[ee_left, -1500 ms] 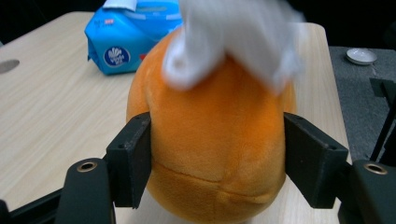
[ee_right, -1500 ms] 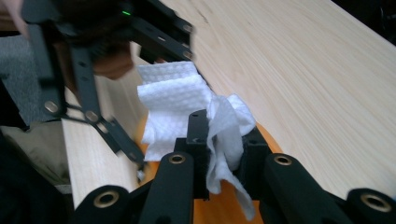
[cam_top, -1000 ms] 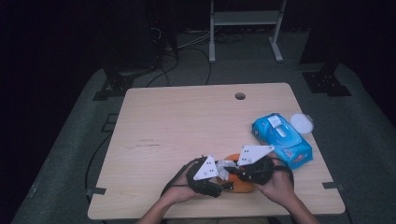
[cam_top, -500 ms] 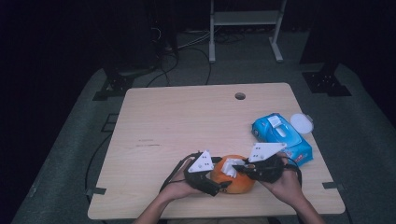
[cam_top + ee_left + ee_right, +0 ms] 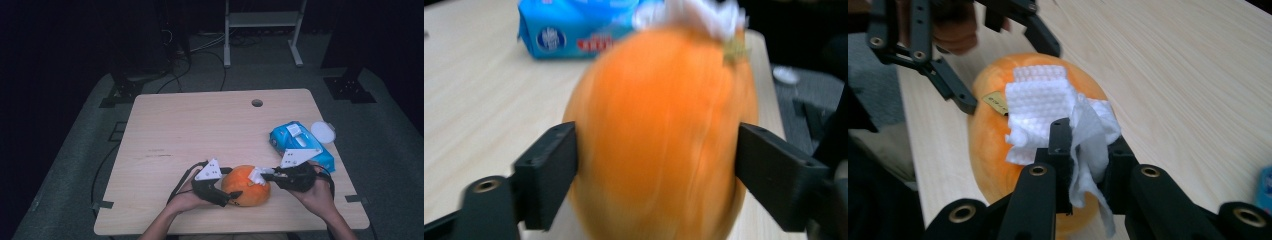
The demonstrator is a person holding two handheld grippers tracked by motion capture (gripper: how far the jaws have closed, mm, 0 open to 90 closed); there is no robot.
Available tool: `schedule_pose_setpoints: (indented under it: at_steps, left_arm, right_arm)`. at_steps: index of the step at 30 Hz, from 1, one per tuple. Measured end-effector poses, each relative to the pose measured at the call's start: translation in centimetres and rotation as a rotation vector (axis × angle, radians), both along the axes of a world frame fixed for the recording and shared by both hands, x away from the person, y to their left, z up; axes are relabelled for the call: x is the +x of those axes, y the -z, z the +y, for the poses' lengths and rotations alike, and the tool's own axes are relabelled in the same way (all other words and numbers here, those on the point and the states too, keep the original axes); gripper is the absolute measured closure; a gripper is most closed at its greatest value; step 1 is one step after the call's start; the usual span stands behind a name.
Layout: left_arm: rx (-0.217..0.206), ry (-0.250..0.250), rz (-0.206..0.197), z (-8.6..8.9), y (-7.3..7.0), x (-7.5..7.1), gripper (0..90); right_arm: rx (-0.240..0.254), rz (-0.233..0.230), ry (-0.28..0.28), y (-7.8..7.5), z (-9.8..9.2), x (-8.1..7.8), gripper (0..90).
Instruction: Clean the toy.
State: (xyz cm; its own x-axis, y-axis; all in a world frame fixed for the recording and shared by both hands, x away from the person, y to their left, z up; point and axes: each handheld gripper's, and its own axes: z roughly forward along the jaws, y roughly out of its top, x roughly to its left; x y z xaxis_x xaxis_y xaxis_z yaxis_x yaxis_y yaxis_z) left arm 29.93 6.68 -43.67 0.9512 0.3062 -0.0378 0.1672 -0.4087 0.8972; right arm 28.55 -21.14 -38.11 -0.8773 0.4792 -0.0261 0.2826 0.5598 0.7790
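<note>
An orange gourd-like fruit [image 5: 246,187] [image 5: 659,125] [image 5: 988,130] lies on its side near the table's front edge. My left gripper [image 5: 231,184] [image 5: 656,170] has one jaw on each side of it. The jaws have just been opening, and the pads stand right at the fruit's flanks without clearly pressing. In the right gripper view the left gripper [image 5: 1008,77] frames the fruit's far end. My right gripper [image 5: 263,176] [image 5: 1083,135] is shut on a crumpled white wipe [image 5: 257,176] [image 5: 1048,105] [image 5: 694,12], which lies against the fruit's upper side beside a small label.
A blue pack of wipes [image 5: 300,145] [image 5: 574,25] lies at the right side of the wooden table [image 5: 200,125], just behind my right hand. A round white lid [image 5: 323,132] sits at its far end. A cable hole [image 5: 257,103] is at the back.
My right gripper has slid to the right with the wipe, uncovering more of the orange fruit. The left gripper's jaws have spread wider around the fruit.
</note>
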Motion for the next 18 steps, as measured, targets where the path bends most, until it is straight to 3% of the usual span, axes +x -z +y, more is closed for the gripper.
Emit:
schedule_pose_setpoints:
  at_steps: [3, 10, 18]
  left_arm:
    - [0.013, -0.002, -0.007, -0.1, 0.2, 0.0, 24.3]
    - [0.021, -0.039, 0.011, 0.1, 0.3, 0.1, 28.4]
    - [0.070, 0.046, -0.050, -1.5, -0.4, -1.6, 23.4]
  right_arm:
    - [-0.012, -0.015, -0.004, -0.1, 0.3, -0.1, 78.2]
    - [-0.022, 0.042, 0.001, 0.1, -0.8, 0.6, 78.2]
    - [-0.005, 0.028, 0.013, 0.1, 0.2, 1.0, 78.2]
